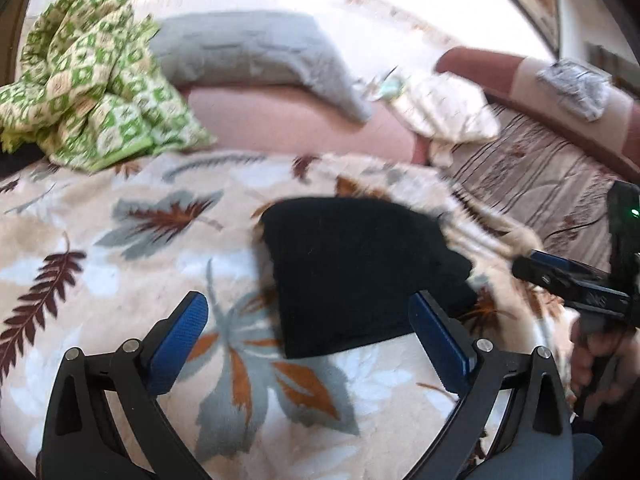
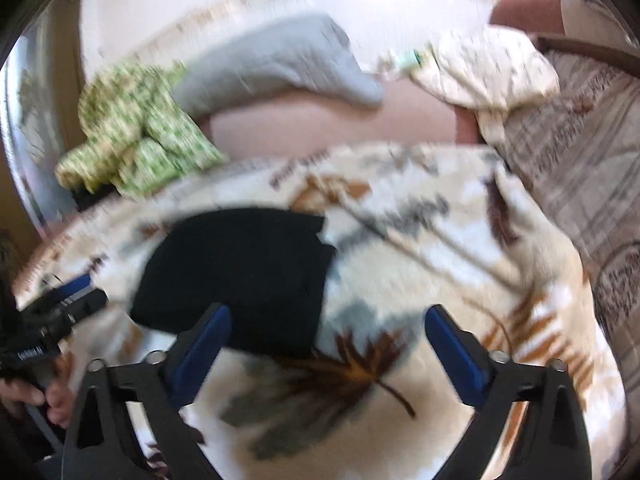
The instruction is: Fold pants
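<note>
We see folded black pants [image 1: 360,276] on the leaf-print blanket [image 1: 120,280], at twelve o'clock off our left hand-held gripper [image 1: 308,328], eleven o'clock off the right hand-held gripper [image 2: 328,340], both with jaws apart and empty, long axis unclear

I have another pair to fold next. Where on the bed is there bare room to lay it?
Bare leaf blanket left of the folded black pants, and right of them in the right wrist view. Crowded behind: green checked cloth, grey pillow.
</note>
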A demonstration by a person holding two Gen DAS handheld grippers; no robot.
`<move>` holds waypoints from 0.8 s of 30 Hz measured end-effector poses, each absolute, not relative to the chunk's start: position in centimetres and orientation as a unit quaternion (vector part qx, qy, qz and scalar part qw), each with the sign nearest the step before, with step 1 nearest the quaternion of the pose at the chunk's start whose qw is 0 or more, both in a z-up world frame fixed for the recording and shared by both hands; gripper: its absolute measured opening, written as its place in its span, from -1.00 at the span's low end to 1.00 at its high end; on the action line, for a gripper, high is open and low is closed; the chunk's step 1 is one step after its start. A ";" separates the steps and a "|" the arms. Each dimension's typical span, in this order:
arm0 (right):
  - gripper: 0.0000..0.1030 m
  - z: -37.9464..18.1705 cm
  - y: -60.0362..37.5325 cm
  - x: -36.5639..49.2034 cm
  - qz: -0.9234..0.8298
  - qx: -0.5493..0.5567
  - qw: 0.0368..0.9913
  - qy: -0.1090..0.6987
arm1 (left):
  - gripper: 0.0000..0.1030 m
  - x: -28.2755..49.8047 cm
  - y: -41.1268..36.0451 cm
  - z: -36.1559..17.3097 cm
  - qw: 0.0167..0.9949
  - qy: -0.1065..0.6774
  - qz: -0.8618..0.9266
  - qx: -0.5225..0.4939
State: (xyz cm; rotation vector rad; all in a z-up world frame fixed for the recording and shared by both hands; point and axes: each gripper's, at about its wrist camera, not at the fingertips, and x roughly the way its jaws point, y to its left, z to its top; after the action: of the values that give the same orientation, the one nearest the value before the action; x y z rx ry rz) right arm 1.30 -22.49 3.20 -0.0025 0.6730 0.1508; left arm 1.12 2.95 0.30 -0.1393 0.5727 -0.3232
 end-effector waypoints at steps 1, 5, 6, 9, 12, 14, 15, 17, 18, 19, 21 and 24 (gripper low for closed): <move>0.29 3.3 -22.2 1.7 0.098 0.001 0.941 0.325 | 0.96 1.2 2.9 0.3 0.944 0.276 -0.166 -0.072; -0.66 1.9 -19.9 4.2 0.134 -0.018 0.925 0.355 | 0.96 2.1 1.6 -0.5 0.935 0.282 -0.202 -0.077; -0.66 1.4 -19.4 5.1 0.145 -0.016 0.920 0.363 | 0.96 2.3 1.3 -0.7 0.932 0.288 -0.207 -0.077; -0.71 -0.1 -18.4 6.5 0.146 -0.029 0.912 0.383 | 0.96 3.5 0.4 -0.5 0.927 0.293 -0.220 -0.084; -0.74 -1.6 -18.6 6.5 0.137 -0.014 0.900 0.414 | 0.96 4.3 -0.4 -0.4 0.921 0.297 -0.239 -0.084; -0.73 -1.7 -19.1 6.4 0.134 0.009 0.893 0.429 | 0.96 5.2 -0.9 -1.0 0.914 0.315 -0.242 -0.079; -0.73 -2.0 -19.3 6.3 0.136 0.017 0.890 0.436 | 0.96 5.4 -1.0 -1.2 0.912 0.321 -0.244 -0.080; -0.73 -2.3 -19.9 6.1 0.137 0.039 0.883 0.447 | 0.96 6.2 -1.2 -1.2 0.907 0.328 -0.249 -0.082; -0.73 -2.4 -20.0 6.1 0.138 0.044 0.881 0.450 | 0.96 6.6 -1.3 -0.8 0.910 0.321 -0.251 -0.076; -0.73 -2.5 -20.1 6.1 0.139 0.047 0.879 0.453 | 0.96 7.0 -1.3 -0.5 0.913 0.316 -0.250 -0.071; -0.73 -2.7 -20.3 6.2 0.142 0.056 0.875 0.459 | 0.96 8.5 -1.5 0.3 0.916 0.310 -0.248 -0.066; -0.73 -2.9 -20.8 6.4 0.148 0.080 0.867 0.470 | 0.96 11.5 -1.8 0.1 0.907 0.334 -0.247 -0.071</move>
State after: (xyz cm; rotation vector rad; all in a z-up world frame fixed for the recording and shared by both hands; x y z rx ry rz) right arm 6.42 -20.76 -2.95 0.1685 0.9833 0.3098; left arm 11.51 -1.76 0.10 -0.1469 0.6904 -0.5094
